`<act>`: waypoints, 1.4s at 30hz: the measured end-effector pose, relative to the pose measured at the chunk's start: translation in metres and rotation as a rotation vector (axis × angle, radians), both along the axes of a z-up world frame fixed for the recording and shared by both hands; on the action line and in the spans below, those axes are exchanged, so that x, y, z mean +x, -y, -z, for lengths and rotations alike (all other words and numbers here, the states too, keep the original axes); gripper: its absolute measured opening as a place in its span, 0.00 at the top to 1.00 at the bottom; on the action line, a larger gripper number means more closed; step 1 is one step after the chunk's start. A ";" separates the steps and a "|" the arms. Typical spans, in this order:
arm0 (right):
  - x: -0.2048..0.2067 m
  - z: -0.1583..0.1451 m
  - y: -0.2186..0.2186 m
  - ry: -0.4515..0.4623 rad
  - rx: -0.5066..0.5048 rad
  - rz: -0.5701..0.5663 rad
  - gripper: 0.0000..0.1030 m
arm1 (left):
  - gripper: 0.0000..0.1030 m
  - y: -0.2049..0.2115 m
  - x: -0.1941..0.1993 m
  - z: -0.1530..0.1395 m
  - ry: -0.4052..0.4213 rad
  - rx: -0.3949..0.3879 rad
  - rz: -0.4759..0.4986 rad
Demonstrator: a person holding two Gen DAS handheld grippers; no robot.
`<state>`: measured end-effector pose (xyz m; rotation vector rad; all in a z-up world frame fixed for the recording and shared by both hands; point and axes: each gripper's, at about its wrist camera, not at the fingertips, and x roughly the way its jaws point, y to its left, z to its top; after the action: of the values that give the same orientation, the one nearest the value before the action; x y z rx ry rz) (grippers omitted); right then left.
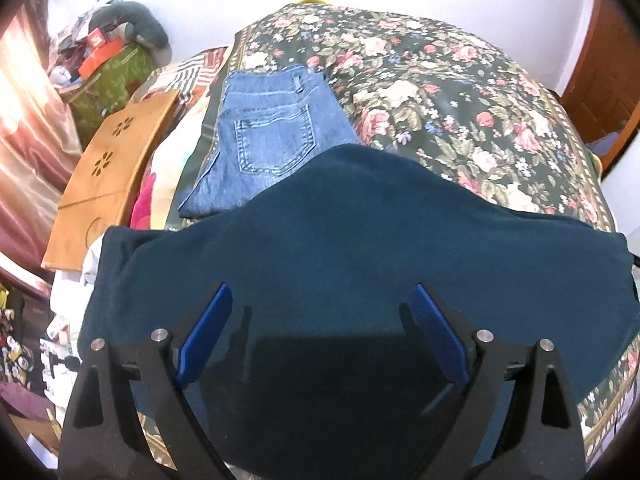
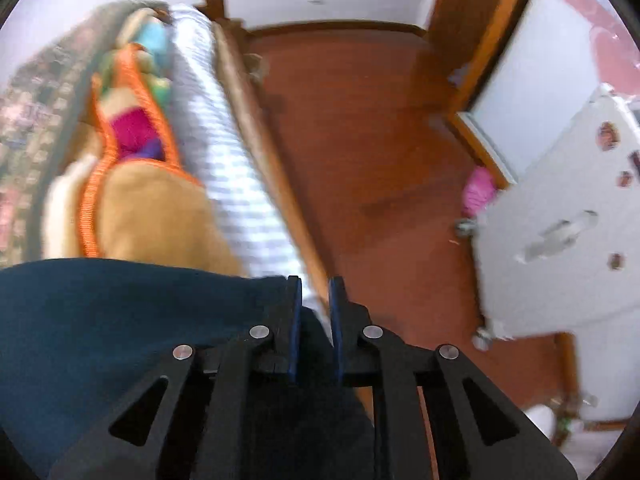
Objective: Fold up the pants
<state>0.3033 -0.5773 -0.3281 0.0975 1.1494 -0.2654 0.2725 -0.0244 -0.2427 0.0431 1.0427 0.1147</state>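
Dark teal pants (image 1: pixel 360 220) lie spread across the near part of the floral bedspread (image 1: pixel 460 100). My left gripper (image 1: pixel 320 288) hovers just above them, jaws wide open, nothing between its blue pads (image 1: pixel 208 328). Folded blue jeans (image 1: pixel 272 136) rest farther back on the bed, pocket side up. In the right wrist view the teal pants (image 2: pixel 120 320) reach in from the left to my right gripper (image 2: pixel 315 282) at the bed's edge. Its jaws are nearly together, with a fold of the dark fabric caught low between the pads. That view is motion-blurred.
A tan wooden board (image 1: pixel 108 168) and a cluttered pile (image 1: pixel 104 52) sit left of the bed. On the right side are a striped sheet (image 2: pixel 224 140), the wooden bed rail (image 2: pixel 260 140), red-brown floor (image 2: pixel 380 140) and a white cabinet (image 2: pixel 560 240).
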 end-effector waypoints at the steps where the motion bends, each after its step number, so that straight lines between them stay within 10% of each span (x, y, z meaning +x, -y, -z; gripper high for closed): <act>1: -0.006 -0.008 0.002 0.015 0.044 0.003 0.87 | 0.10 0.002 -0.001 -0.003 0.008 0.006 0.010; 10: -0.072 -0.083 -0.070 0.187 0.242 -0.191 0.44 | 0.10 0.041 0.001 -0.003 0.005 -0.025 0.119; 16: -0.095 -0.041 -0.119 0.062 0.245 -0.251 0.43 | 0.10 0.071 -0.006 0.033 -0.123 0.030 0.215; 42: -0.158 -0.039 -0.073 0.221 0.520 0.161 0.32 | 0.09 0.114 -0.010 0.010 -0.067 -0.073 0.317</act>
<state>0.1452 -0.5047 -0.2888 0.6644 0.9677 -0.0880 0.2629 -0.1383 -0.2531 0.1456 1.0934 -0.2139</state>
